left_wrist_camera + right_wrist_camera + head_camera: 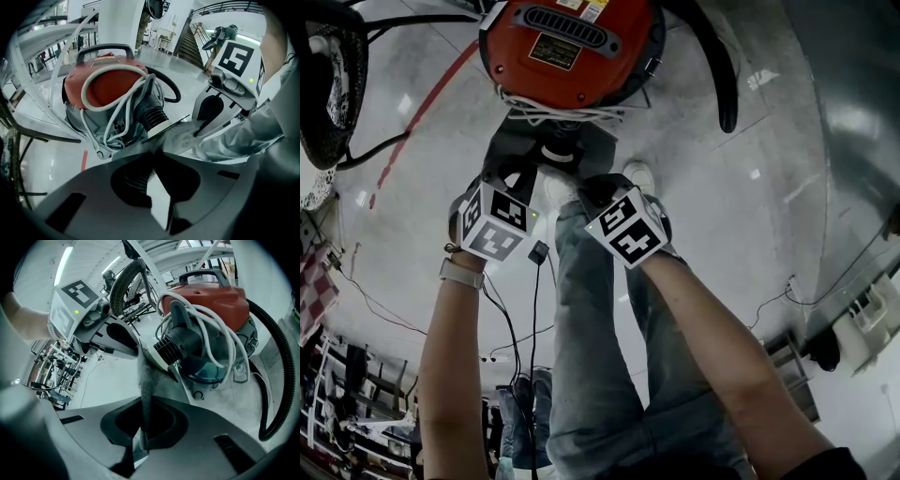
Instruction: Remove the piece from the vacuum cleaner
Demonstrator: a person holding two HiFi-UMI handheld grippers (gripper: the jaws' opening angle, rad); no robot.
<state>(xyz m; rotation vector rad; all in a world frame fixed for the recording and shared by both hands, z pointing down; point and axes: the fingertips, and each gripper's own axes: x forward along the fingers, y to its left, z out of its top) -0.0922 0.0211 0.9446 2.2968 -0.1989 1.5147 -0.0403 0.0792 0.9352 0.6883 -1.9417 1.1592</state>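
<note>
The red vacuum cleaner [572,47] stands on the floor with a white cord [562,111] wound round it. A flat grey piece [514,148] with a black ribbed collar [151,115] sits at its front opening. My left gripper [521,174] is shut on the piece's left edge [159,199]. At the other side my right gripper [591,184] is shut on the right edge, which looks like grey fabric [144,390]. In the left gripper view the right gripper [211,117] reaches the piece from the right. The left gripper [129,345] shows in the right gripper view.
A black hose [717,66] curves off the vacuum's right side. The person's legs [600,328] and shoes [639,174] stand just behind the grippers. A red line [422,112] and thin cables [511,328] cross the floor. A dark chair [333,75] is at the left.
</note>
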